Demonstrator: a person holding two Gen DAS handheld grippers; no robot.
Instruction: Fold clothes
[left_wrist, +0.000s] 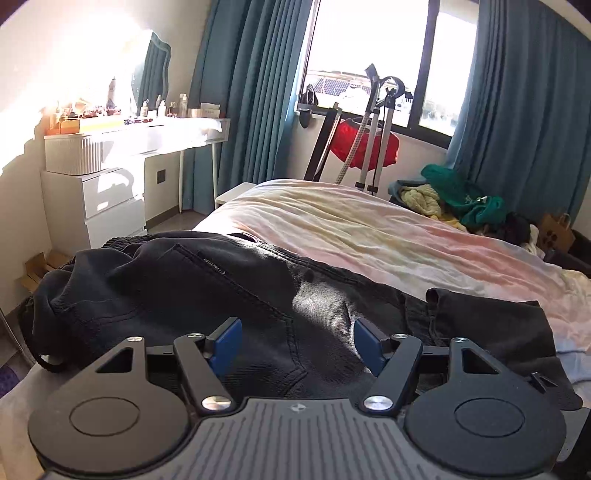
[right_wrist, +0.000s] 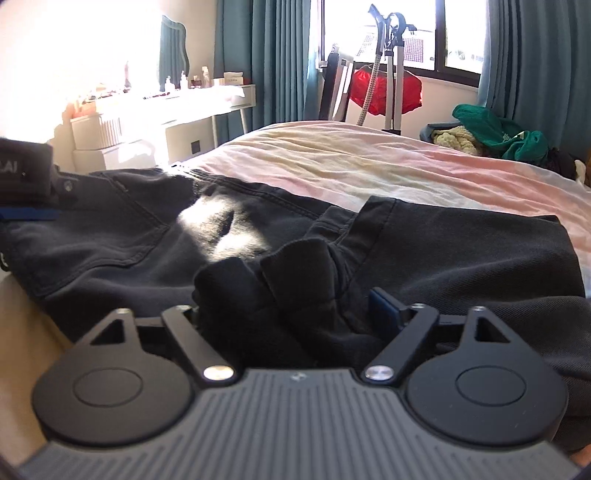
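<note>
My left gripper (left_wrist: 297, 341) hangs open over the black denim trousers (left_wrist: 184, 295); my right gripper (right_wrist: 291, 314) gapes wide around their bunched fold, not pinching.

A pair of trousers (left_wrist: 192, 295) lies across the near edge of the bed (left_wrist: 332, 221), low in the frame. Behind it, at upper left, stands a dressing table (left_wrist: 147, 136); at upper centre, a garment steamer (left_wrist: 380, 122) before the window (left_wrist: 369, 55). A clothes heap (left_wrist: 461, 199) sits at right.

Both claws point slightly downward, left claw (left_wrist: 297, 341) and right claw (right_wrist: 291, 314) each spread apart.
</note>
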